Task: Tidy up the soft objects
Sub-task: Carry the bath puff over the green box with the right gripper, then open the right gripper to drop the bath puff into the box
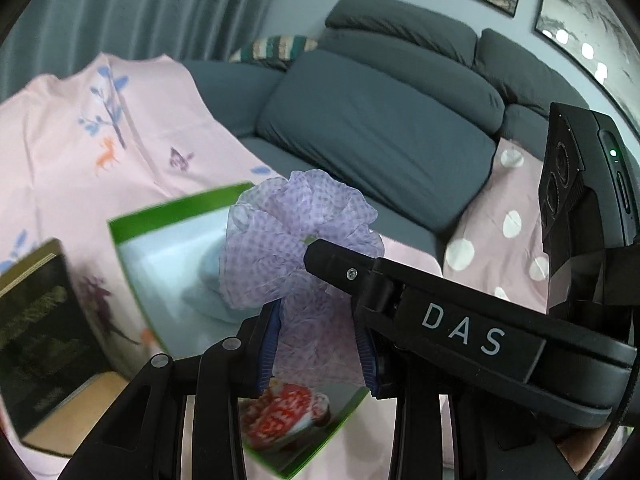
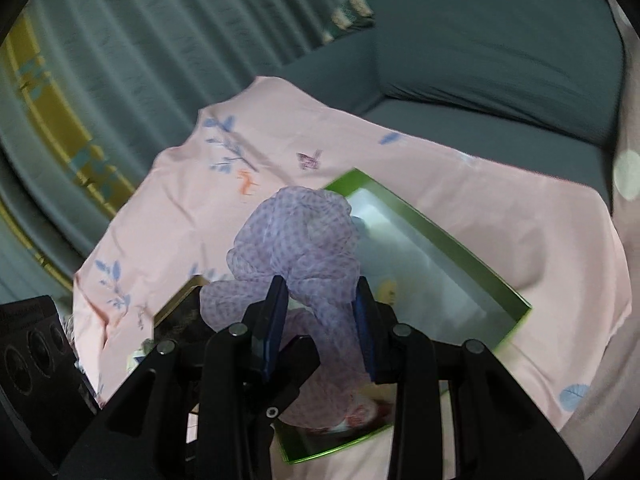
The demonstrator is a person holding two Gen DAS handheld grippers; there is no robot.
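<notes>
A crumpled lilac dotted scarf is held by both grippers above an open green box. My left gripper is shut on the scarf's lower part. My right gripper is also shut on the scarf; its finger crosses the left wrist view from the right and touches the scarf. The green box lies on a pink printed cloth. A pale blue soft item lies inside the box, partly hidden by the scarf.
A dark book lies left of the box on the pink cloth. A grey sofa with cushions stands behind. A pink polka-dot fabric lies at the right. Grey curtains hang at the left.
</notes>
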